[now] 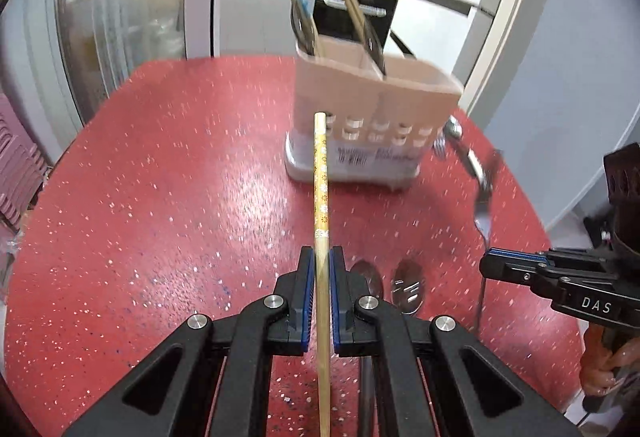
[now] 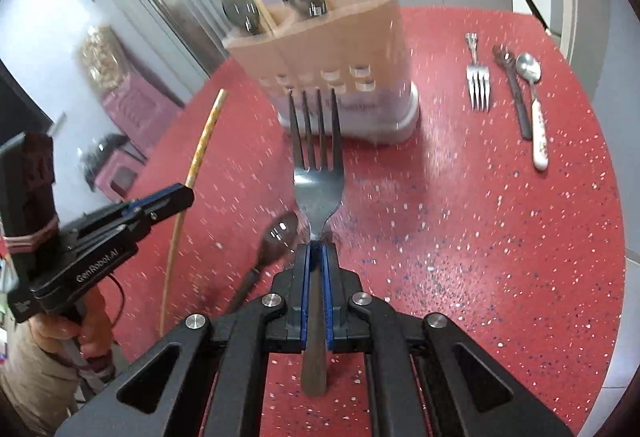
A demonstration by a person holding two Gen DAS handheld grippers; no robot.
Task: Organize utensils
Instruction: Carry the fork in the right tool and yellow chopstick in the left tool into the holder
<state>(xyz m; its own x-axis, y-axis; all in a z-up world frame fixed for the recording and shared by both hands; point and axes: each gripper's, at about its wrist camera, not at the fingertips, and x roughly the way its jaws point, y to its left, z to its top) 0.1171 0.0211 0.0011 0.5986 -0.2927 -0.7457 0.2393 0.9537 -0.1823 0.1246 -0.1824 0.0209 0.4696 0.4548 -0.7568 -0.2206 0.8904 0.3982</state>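
L gripper (image 1: 321,257) pinches a long wooden chopstick w/ yellow flower-print end (image 1: 321,173), jaws pressed on its shaft, tip aimed at the holder. R gripper (image 2: 318,251) clamps a steel four-tine fork (image 2: 318,173) by the handle, tines fwd. Two steel spoons (image 1: 394,287) lie on the red speckled tabletop (image 1: 160,197) just under the L gripper. Beyond: tan plastic utensil holder w/ white base (image 2: 340,49), chopsticks & spoons upright inside. To its right lie a small steel fork (image 2: 478,85), dark-handled utensil (image 2: 516,97), white-handled spoon (image 2: 534,105).
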